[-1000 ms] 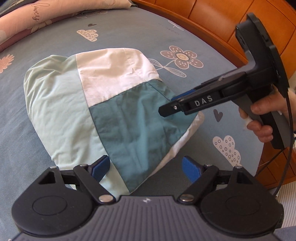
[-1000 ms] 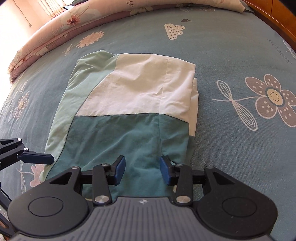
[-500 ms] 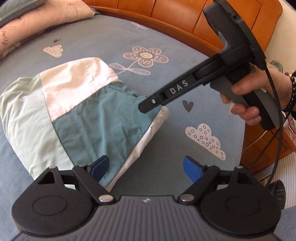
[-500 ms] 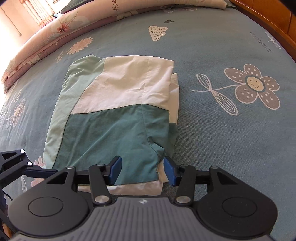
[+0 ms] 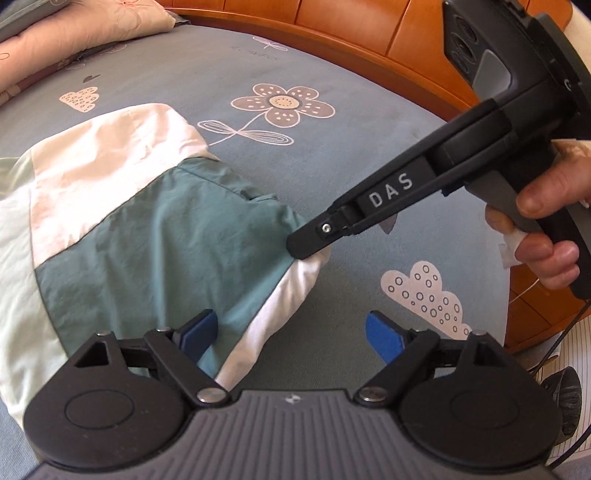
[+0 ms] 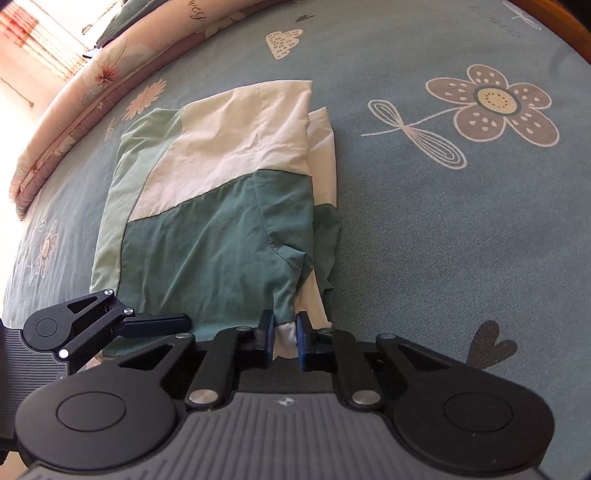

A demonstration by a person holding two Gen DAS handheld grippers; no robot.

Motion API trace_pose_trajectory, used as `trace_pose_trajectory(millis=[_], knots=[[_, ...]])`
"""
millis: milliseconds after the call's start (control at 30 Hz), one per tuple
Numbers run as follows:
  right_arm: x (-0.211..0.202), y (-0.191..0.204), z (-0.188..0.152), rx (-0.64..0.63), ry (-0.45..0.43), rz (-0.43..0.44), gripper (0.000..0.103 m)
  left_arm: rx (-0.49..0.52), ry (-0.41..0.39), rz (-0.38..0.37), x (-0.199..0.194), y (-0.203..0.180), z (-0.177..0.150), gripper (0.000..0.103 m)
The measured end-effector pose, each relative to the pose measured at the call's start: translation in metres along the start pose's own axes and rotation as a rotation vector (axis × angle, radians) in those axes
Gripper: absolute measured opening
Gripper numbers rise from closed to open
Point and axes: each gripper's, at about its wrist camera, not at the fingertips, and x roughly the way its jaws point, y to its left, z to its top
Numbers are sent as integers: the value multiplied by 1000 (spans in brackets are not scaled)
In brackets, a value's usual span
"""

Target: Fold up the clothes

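1. Bed (image 6: 461,258): blue-grey sheet w/ flower + cloud prints, wooden frame (image 5: 369,33) along far edge, pink quilt (image 6: 74,110) rolled at the head.
2. Garment (image 6: 221,206): folded, lying flat mid-bed; panels of teal, white, pale green; white layer sticks out at the near corner.
3. Right gripper (image 6: 285,334): jaws closing, clenched on garment's near corner, teal + white cloth bunched between pads. A hand (image 5: 543,236) grips its handle.
4. Left gripper (image 5: 291,334): jaws released, wide apart, over near edge of garment; one pad above the teal panel, other above bare sheet, nothing pinched.
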Motion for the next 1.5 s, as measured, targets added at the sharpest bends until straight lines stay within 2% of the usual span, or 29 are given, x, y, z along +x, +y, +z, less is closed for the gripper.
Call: trace_pose_trajectory(millis=[100,200,233,367,500,633,700,767,833,867,967,1100,1200,1300,1333,1400,1500], knots=[[7,-1,3,-46,2,-30,13,-41,18,-38,15,-1,11,91],[4,-5,0,-22,7,-49,15,-119,5,-102,4,0,15,91],[2,-5,-1,-14,9,-55,23,-121,-4,-112,-5,-1,13,91],[-19,4,0,-35,-6,-90,31,-104,-46,-15,-51,-4,-13,91],[-35,32,8,-125,-46,-54,31,-168,8,49,-77,-1,-55,91],[-24,74,12,-223,1,68,35,-256,56,189,-81,2,-90,91],[-12,94,8,-259,28,113,38,-320,9,266,-82,9,-101,91],[0,118,1,-309,44,113,38,-372,-44,352,-79,18,-109,91],[6,131,-4,-354,47,110,39,-384,-64,455,-70,23,-115,91],[10,137,-5,-374,52,109,40,-385,-77,489,-65,26,-118,90],[21,148,-7,-459,61,85,40,-393,-161,530,-61,33,-124,89],[34,155,-6,-578,72,34,40,-379,-225,695,-67,41,-132,90],[41,151,-6,-612,84,-11,40,-434,-267,683,-75,53,-141,91],[54,142,-11,-697,98,-160,40,-442,-279,666,-79,56,-149,90],[57,134,-10,-697,106,-181,40,-452,-281,657,-79,57,-150,90],[49,133,-8,-688,87,-164,39,-465,-284,646,-80,58,-150,91],[25,155,-12,-748,33,-5,39,-462,-285,638,-79,55,-152,91]])
